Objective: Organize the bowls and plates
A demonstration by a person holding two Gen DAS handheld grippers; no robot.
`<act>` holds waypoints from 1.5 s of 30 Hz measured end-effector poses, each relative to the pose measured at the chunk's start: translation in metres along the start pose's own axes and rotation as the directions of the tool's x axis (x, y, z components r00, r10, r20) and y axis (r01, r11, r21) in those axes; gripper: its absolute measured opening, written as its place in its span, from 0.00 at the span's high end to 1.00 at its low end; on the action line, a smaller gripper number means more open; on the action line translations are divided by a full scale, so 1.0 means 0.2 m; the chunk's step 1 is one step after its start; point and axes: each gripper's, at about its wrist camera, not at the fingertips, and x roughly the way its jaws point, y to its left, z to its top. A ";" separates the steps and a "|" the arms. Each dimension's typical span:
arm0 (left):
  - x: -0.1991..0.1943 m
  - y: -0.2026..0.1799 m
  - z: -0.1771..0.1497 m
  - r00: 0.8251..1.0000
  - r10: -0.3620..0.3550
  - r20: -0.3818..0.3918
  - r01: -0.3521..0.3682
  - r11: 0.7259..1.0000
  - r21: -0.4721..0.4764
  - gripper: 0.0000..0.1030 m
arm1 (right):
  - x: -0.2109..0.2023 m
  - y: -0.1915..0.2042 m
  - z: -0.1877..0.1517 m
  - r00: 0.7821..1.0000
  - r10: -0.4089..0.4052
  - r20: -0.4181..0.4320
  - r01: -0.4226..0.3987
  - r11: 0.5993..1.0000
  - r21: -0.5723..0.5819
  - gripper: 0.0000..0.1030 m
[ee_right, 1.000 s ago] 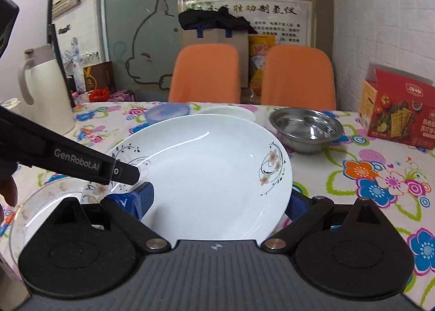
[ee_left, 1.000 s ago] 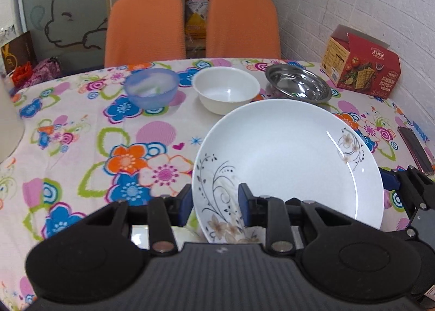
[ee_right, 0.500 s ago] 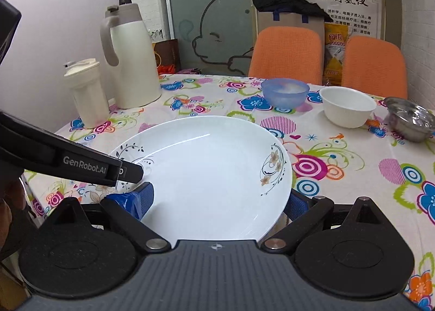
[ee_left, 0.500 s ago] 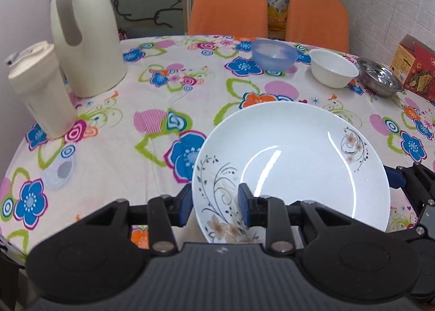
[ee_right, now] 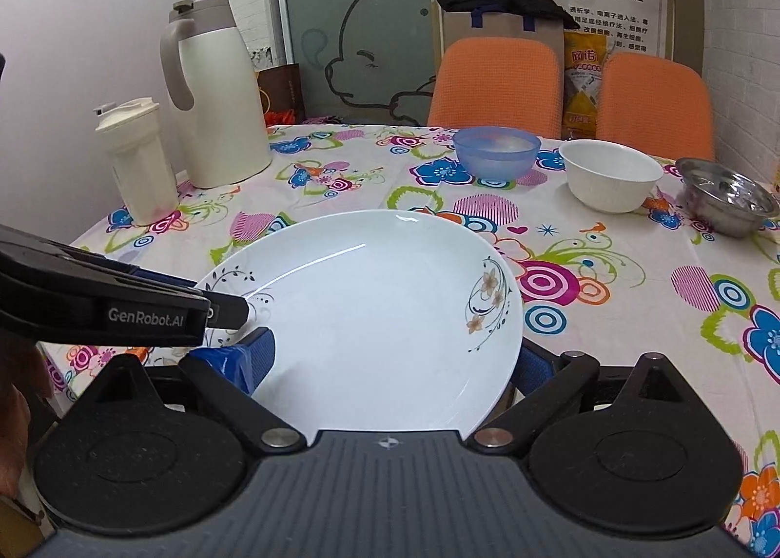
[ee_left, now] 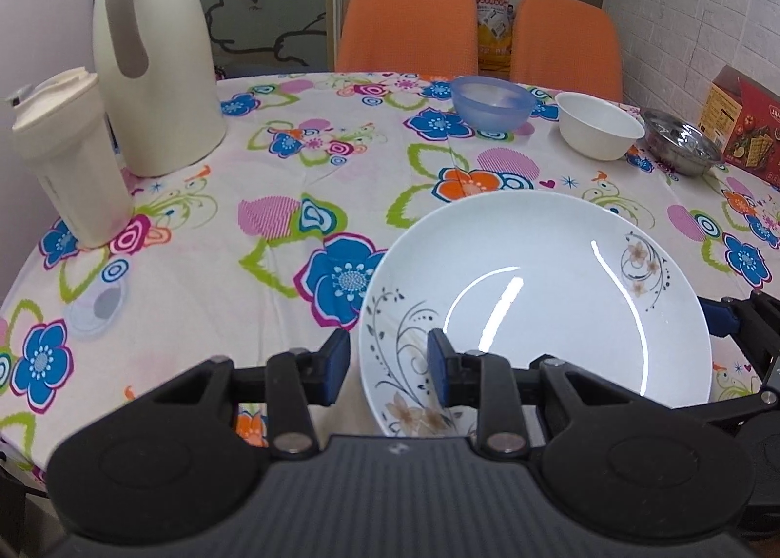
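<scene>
Change: the floral-rimmed white plate (ee_left: 536,304) has been carried leftward in the last second, toward the thermos (ee_left: 156,61) side; relocation is judged under way.
Left gripper (ee_left: 387,365): closed on the plate's near-left rim.
Right gripper (ee_right: 390,358): fingers spread wide, pressed against opposite plate edges.
Plate: held level over the tablecloth (ee_left: 243,236).
Beyond: blue bowl (ee_left: 490,102), white bowl (ee_left: 599,131), steel bowl (ee_left: 682,146) untouched.

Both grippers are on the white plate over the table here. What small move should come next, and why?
Probably lower the white plate onto the bare tablecloth below. The left gripper pinches its rim, the right gripper spans it, and nothing lies underneath.
</scene>
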 end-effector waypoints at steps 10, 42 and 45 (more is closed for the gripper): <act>-0.06 0.00 0.04 0.997 0.030 0.070 -0.030 1.000 0.000 0.44 | -0.04 -0.05 0.00 0.997 -0.056 0.044 0.054 0.998 0.042 0.16; 0.01 -0.65 0.20 0.993 -0.117 0.027 0.111 0.981 0.160 0.34 | -0.31 -0.91 -0.09 0.978 -0.205 0.045 0.177 0.921 0.347 0.16; 0.05 -0.72 0.23 0.989 -0.144 0.013 0.140 0.974 0.176 0.34 | -0.30 -1.07 0.04 0.972 -0.226 0.059 0.196 0.925 0.325 0.16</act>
